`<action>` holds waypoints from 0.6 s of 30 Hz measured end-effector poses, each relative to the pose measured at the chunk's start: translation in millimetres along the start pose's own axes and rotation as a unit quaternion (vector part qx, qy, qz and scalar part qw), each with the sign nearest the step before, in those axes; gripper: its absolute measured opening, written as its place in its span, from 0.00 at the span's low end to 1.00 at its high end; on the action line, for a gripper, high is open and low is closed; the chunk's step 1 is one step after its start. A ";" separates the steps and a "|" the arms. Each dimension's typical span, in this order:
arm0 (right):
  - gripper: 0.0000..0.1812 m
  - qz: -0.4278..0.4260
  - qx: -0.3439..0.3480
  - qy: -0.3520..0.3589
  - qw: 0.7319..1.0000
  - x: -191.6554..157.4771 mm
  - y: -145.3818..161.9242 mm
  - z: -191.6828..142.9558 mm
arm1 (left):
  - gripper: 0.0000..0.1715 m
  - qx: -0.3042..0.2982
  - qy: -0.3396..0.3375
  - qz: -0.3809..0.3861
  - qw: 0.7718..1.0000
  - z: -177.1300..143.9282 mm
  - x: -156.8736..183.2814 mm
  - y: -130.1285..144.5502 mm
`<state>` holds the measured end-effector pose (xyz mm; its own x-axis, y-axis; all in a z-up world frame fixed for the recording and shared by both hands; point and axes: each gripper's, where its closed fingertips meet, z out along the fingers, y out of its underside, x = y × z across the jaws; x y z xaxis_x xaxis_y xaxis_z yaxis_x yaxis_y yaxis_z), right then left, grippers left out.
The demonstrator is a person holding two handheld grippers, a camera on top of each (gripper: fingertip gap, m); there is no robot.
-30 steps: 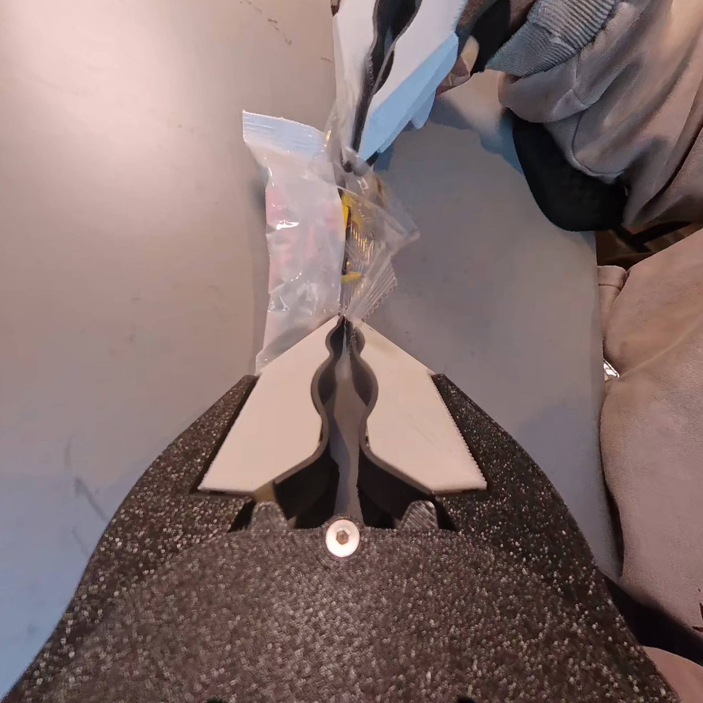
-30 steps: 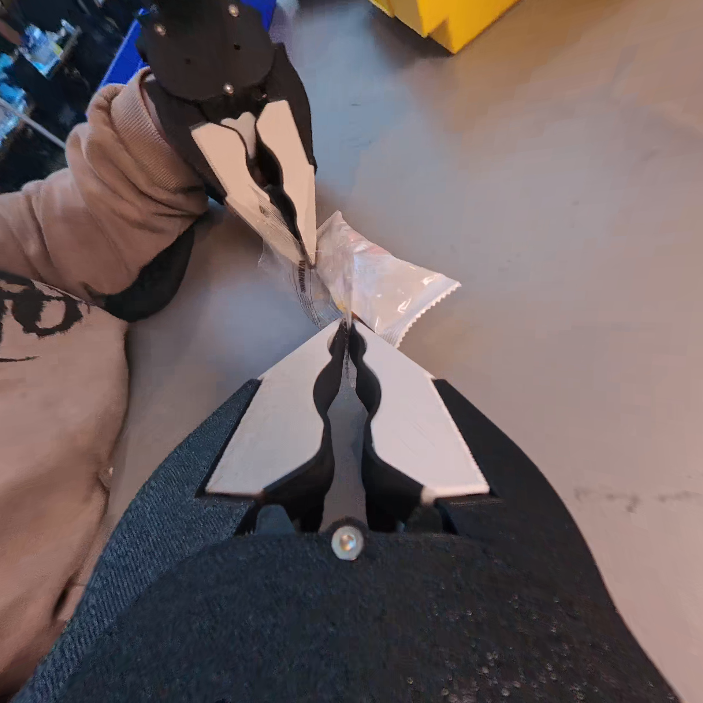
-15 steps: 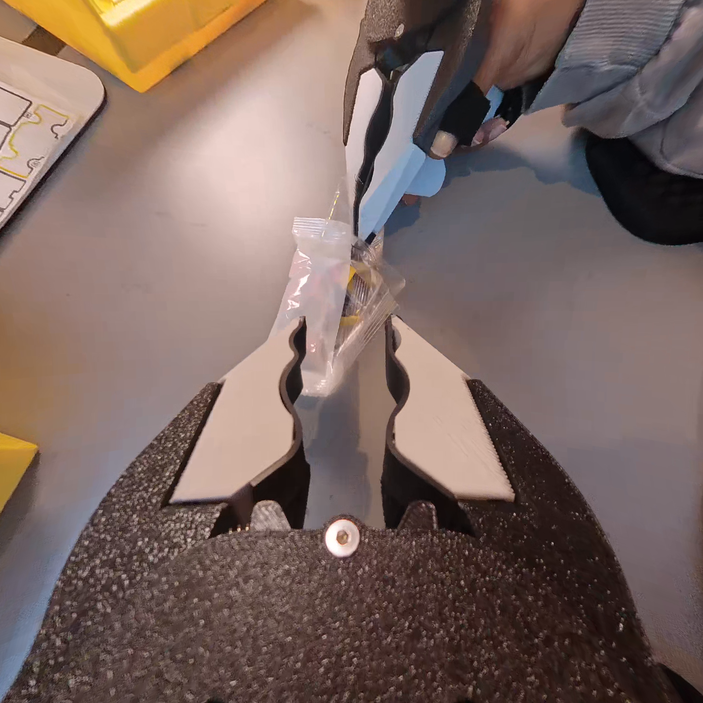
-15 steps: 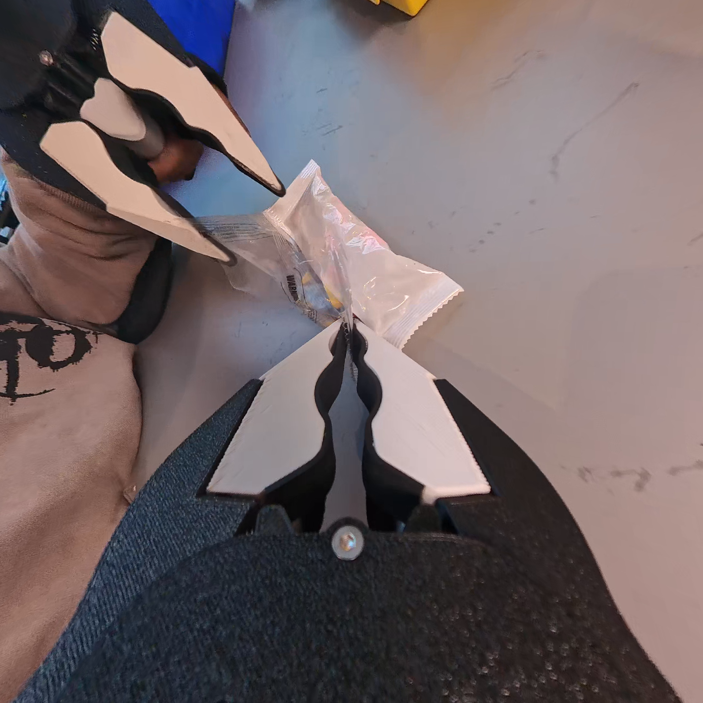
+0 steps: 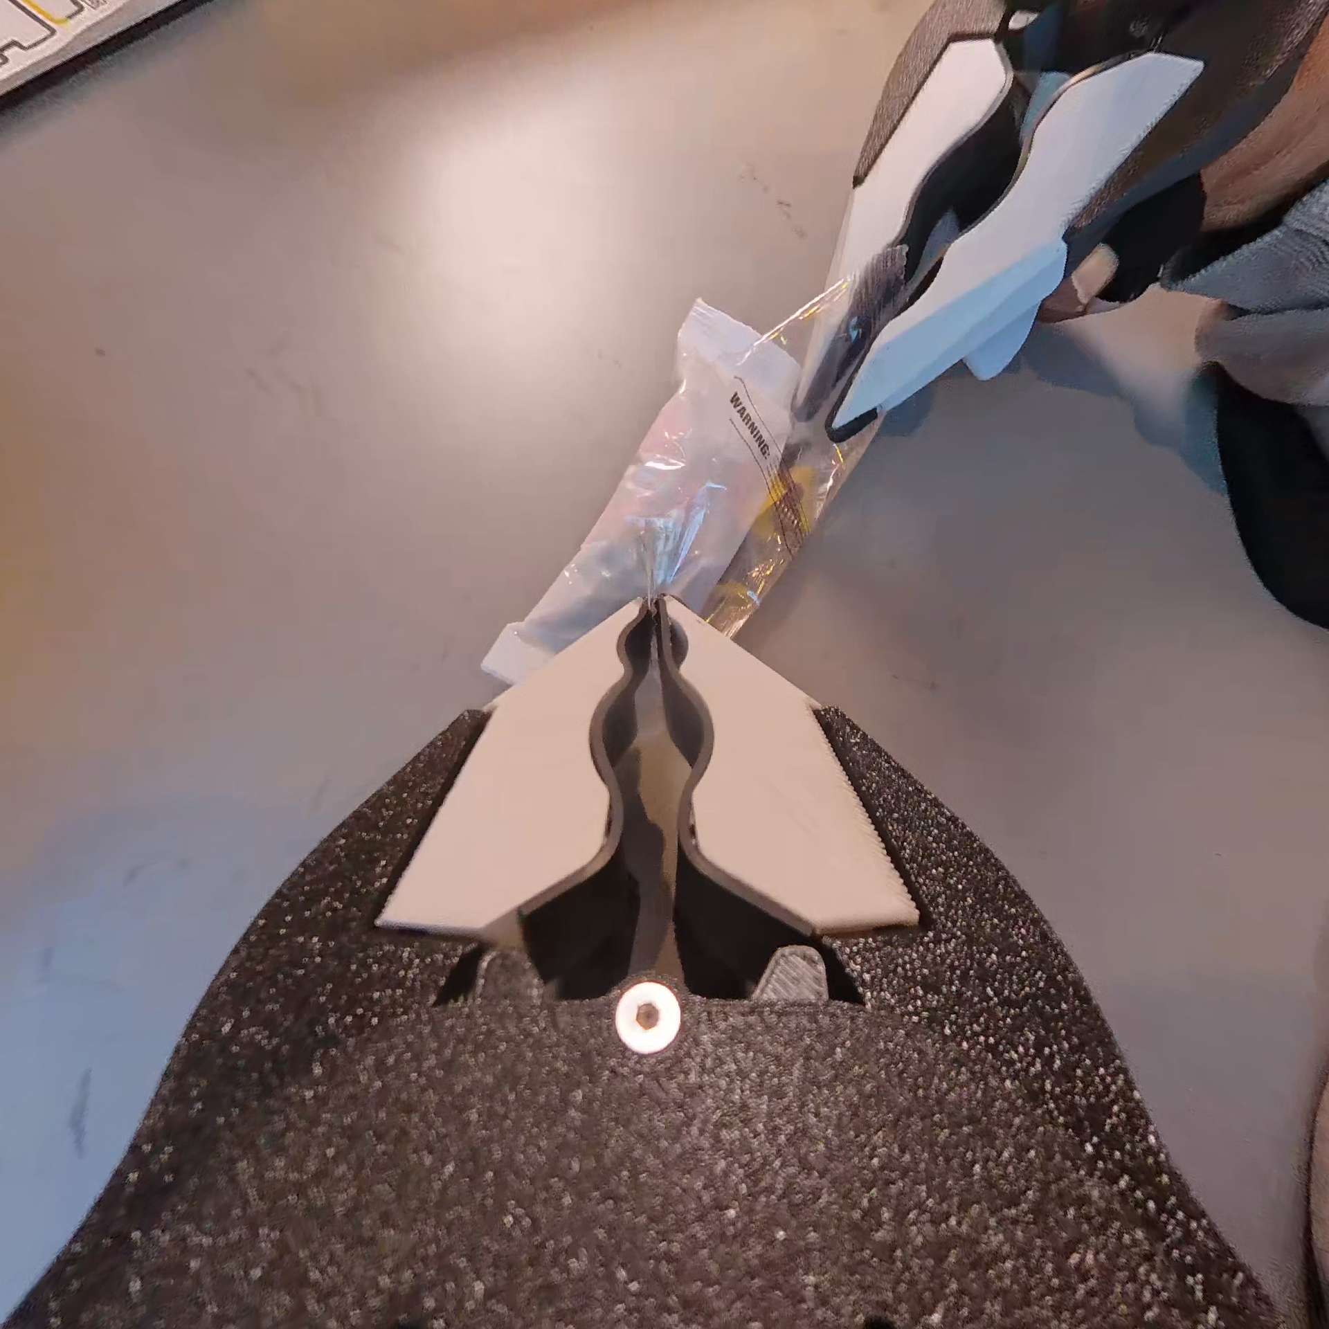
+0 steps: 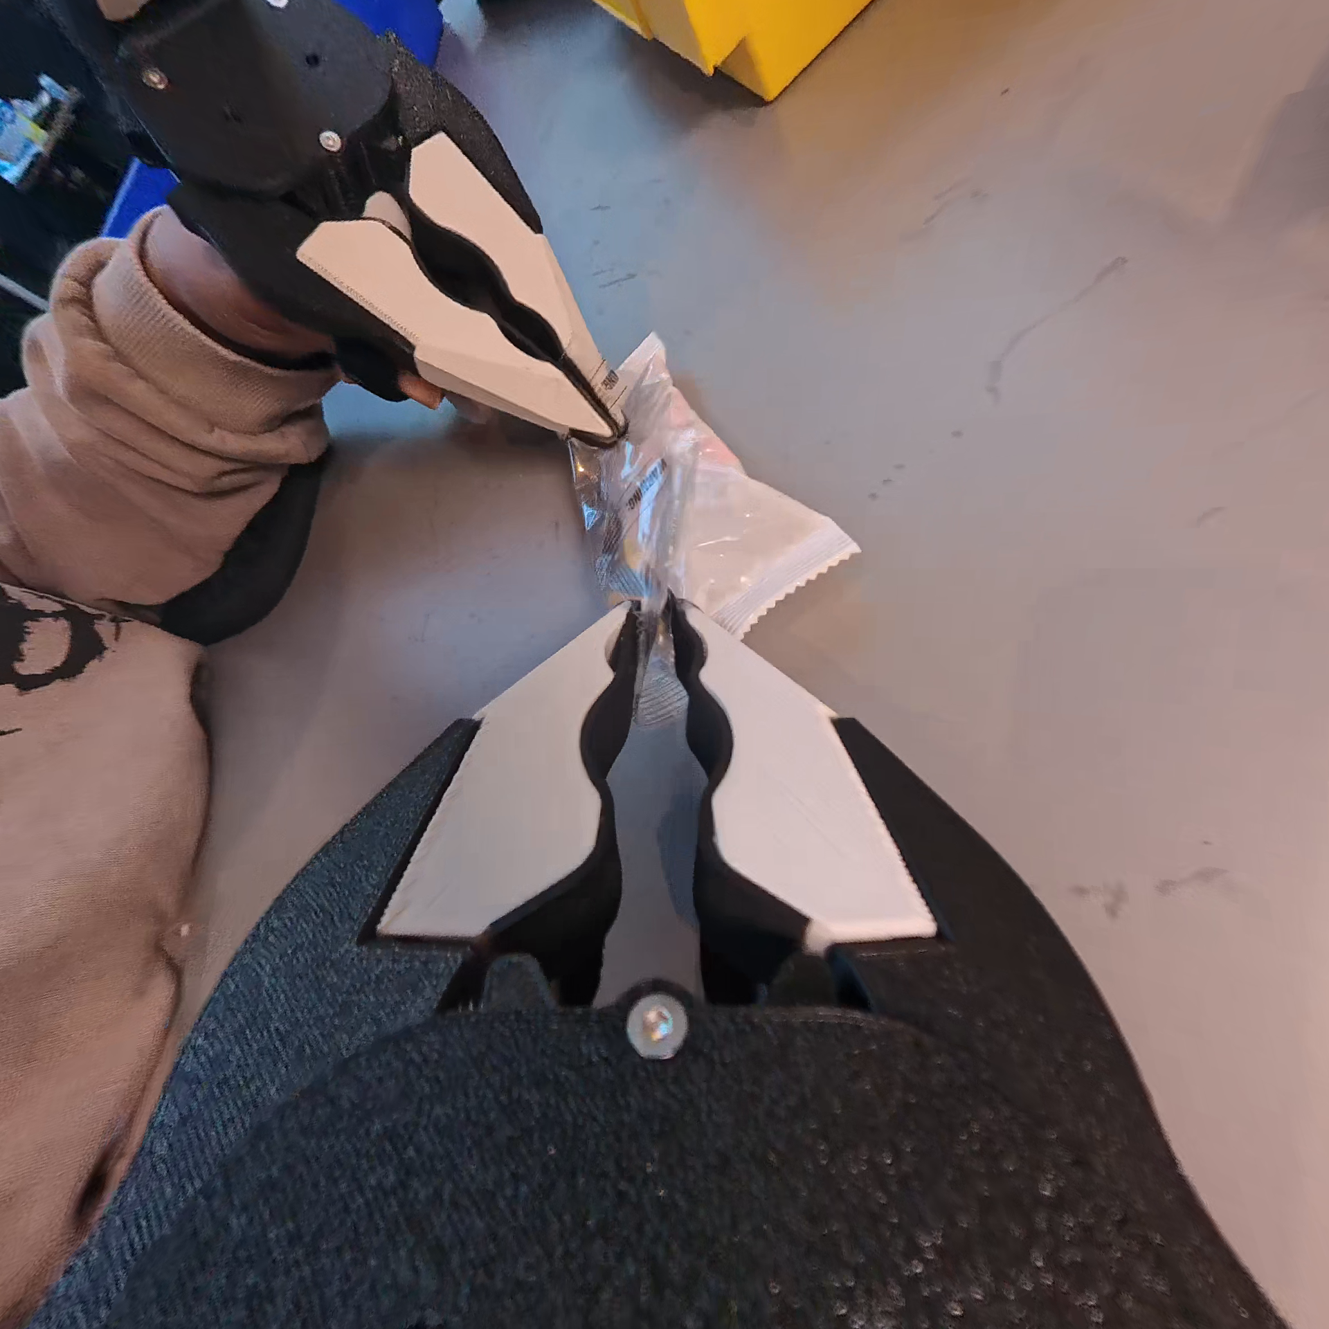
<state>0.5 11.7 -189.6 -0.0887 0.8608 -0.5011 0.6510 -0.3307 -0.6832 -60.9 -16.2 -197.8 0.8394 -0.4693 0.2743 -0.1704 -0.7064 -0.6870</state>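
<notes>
Surface: I see a grey tabletop point(image 6: 1007, 359), scuffed; yellow bins point(image 6: 748, 36) at its far edge.
Left gripper point(image 5: 656, 618): mine, clamped on the clear plastic packet point(image 5: 690, 489).
Right gripper point(image 6: 651, 611): pinching the packet's other end, packet just above the table.

Hidden / cut off
Bag point(image 5: 690, 460) contents unclear thru crinkled film; its near end sits behind left gripper point(image 5: 656, 620). Yellow box point(image 6: 748, 36) & printed sheet point(image 5: 43, 43) cut by frame edge.
</notes>
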 end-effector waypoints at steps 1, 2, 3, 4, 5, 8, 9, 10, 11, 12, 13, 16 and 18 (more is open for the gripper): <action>0.08 -0.019 0.008 0.011 1.000 1.6 -4.5 -1.9 | 0.00 0.000 0.002 -0.001 1.000 0.1 -0.4 0.3; 0.11 -0.036 0.013 0.021 0.999 2.6 -8.5 -2.8 | 0.00 0.002 0.007 -0.004 1.000 0.1 -0.5 0.4; 0.15 -0.055 0.013 0.033 0.998 3.9 -11.7 -2.5 | 0.00 0.005 0.013 -0.005 1.000 0.0 -0.5 0.3; 0.20 -0.080 0.009 0.049 0.996 6.7 -14.8 -1.5 | 0.00 0.007 0.018 -0.005 1.000 0.0 -0.4 0.5; 0.23 -0.108 0.001 0.069 0.992 11.8 -17.3 -0.7 | 0.00 0.009 0.024 -0.007 1.000 -0.2 -0.3 0.5; 0.37 -0.152 -0.044 0.101 0.982 28.4 -19.2 4.4 | 0.00 0.014 0.033 0.000 0.999 -0.5 0.4 0.9; 0.39 -0.145 -0.070 0.087 0.983 29.6 -14.3 8.6 | 0.00 0.014 0.039 0.004 0.999 -0.7 2.0 1.3; 0.38 -0.135 -0.088 0.064 0.985 26.9 -11.1 12.5 | 0.00 0.013 0.044 0.012 0.999 -0.9 3.8 2.2; 0.34 -0.132 -0.097 0.047 0.985 23.3 -11.5 14.6 | 0.00 0.013 0.047 0.017 0.999 -1.2 4.5 3.1; 0.30 -0.132 -0.118 0.032 0.984 19.8 -7.4 17.1 | 0.00 0.011 0.053 0.019 0.998 -2.2 5.5 4.1; 0.28 -0.139 -0.130 0.027 0.981 18.0 -6.1 18.1 | 0.00 0.009 0.059 0.022 0.998 -3.8 6.0 5.5; 0.23 -0.140 -0.137 0.020 0.980 14.2 -4.9 20.2 | 0.01 0.007 0.079 0.012 0.997 -11.2 4.5 9.7; 0.16 -0.151 -0.117 0.018 0.981 10.4 -6.3 18.0 | 0.04 0.004 0.086 0.000 0.996 -18.1 -0.5 13.3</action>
<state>-18.2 15.8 -200.1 -0.2810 0.9204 -0.2720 0.7550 0.0370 -0.6547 -72.9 -34.9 -194.9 0.7382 -0.5537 0.3854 -0.1653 -0.7023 -0.6924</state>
